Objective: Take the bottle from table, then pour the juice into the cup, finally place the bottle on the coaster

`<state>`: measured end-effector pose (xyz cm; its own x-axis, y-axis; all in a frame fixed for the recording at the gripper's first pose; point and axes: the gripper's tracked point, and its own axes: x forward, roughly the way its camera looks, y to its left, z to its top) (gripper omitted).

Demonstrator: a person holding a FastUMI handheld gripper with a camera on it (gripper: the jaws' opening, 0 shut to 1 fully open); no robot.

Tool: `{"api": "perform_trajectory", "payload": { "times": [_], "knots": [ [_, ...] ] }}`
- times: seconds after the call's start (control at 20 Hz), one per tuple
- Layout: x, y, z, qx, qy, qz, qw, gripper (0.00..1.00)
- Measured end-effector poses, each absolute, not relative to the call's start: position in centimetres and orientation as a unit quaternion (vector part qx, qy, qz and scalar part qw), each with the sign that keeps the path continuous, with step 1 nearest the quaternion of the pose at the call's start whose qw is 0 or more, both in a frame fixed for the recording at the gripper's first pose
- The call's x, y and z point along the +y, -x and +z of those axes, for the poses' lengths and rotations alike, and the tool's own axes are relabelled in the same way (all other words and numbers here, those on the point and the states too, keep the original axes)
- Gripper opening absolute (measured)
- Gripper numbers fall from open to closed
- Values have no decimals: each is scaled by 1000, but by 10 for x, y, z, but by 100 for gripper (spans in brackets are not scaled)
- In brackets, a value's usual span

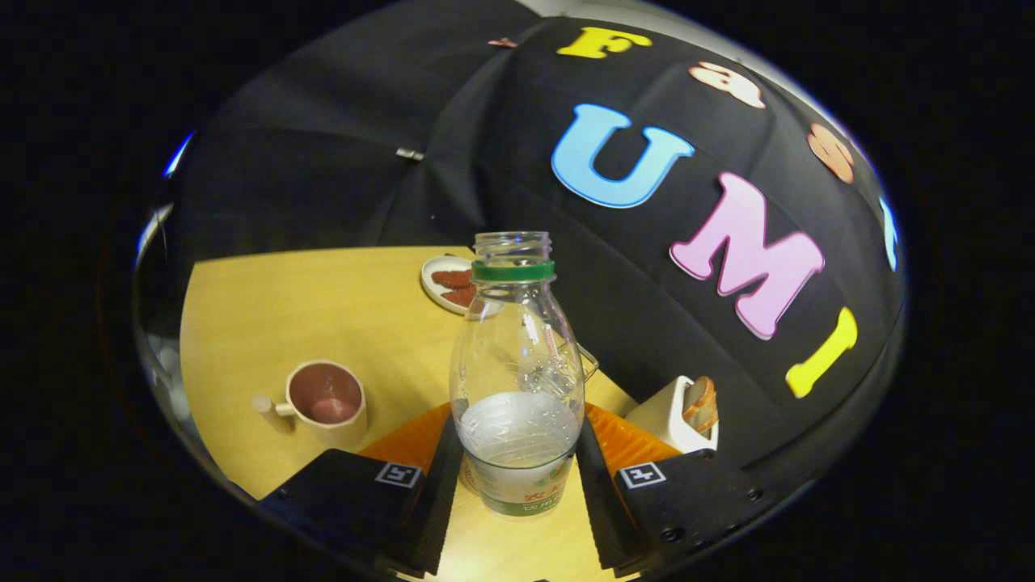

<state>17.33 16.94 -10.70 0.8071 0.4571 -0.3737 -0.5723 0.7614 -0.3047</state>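
a pale wooden table (323,307) stands in a booth walled with black cloth (340,162). on it, an orange ribbed coaster (623,440) lies behind the bottle's base, showing on both sides of it. a beige cup (327,402) stands well apart on the near side, its handle pointing away from the bottle. beyond the bottle sits a small plate (447,283) holding reddish slices; a white toaster (678,414) with bread stands near the cloth. the clear bottle (517,380) is upright, long axis vertical, uncapped mouth up, green neck ring, partly filled with whitish liquid. the gripper (517,485) is narrowed onto the bottle: both fingers (441,485) press its lower body from either side.
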Motion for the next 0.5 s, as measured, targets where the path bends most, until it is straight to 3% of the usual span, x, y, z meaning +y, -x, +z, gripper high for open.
{"api": "perform_trajectory", "payload": {
  "times": [0.5],
  "knots": [
    [162,-218,-143,119,6,288,950,74]
  ]
}}
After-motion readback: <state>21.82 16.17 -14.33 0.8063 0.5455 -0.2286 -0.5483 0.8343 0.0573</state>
